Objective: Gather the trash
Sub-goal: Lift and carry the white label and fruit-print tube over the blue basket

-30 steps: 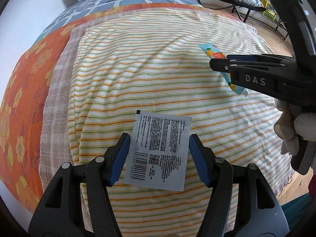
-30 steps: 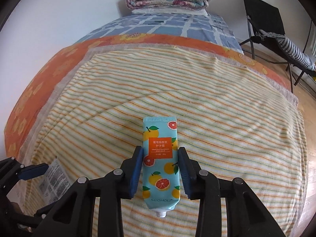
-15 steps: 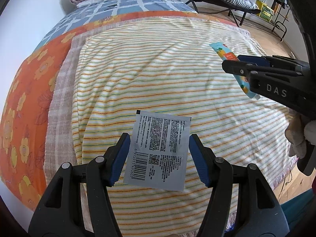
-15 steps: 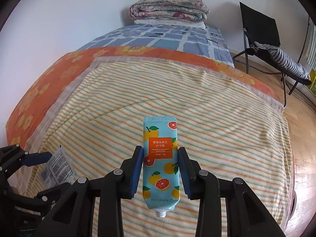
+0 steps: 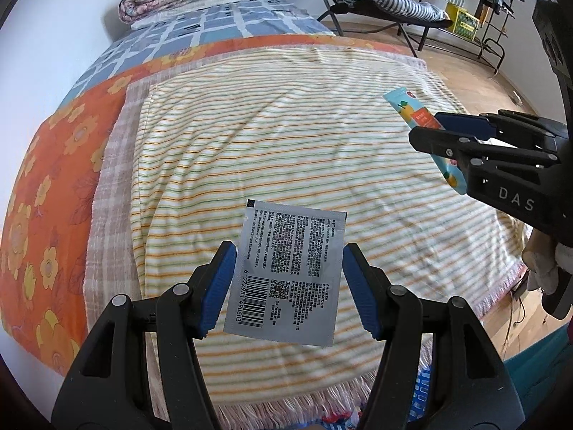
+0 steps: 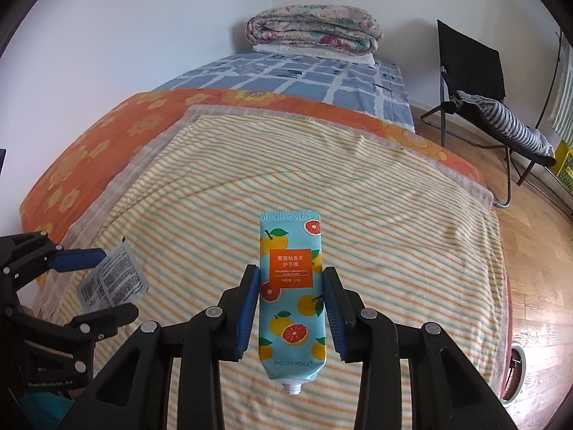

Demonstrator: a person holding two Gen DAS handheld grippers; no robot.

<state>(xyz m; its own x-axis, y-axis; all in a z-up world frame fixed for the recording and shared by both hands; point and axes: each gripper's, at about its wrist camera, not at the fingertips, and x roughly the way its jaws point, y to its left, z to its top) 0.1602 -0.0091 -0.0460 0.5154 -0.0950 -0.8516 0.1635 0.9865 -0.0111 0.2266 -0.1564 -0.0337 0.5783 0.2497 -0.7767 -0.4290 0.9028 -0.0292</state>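
Observation:
A silver sachet (image 5: 286, 276) with black print and a barcode is pinched by its side edges in my left gripper (image 5: 289, 254), lifted clear of the striped blanket (image 5: 286, 125). My right gripper (image 6: 290, 272) is shut on a light-blue hand cream tube (image 6: 292, 286) printed with oranges, its capless neck pointing toward the camera. The left wrist view shows the right gripper (image 5: 426, 127) and the tube (image 5: 408, 105) at the right. At the left of the right wrist view are the left gripper (image 6: 120, 281) and the sachet (image 6: 111, 283).
The bed carries an orange floral sheet (image 6: 107, 143), a blue checked sheet (image 6: 286, 75) and a folded quilt (image 6: 311, 28) by the wall. A black folding chair (image 6: 472, 71) with striped cloth stands on the wooden floor (image 6: 537, 251) to the right. A person's pale-covered hand (image 5: 544, 261) holds the right gripper.
Both grippers have risen and drawn back from the bed with their items still held. More of the bed, wall and floor shows in both views.

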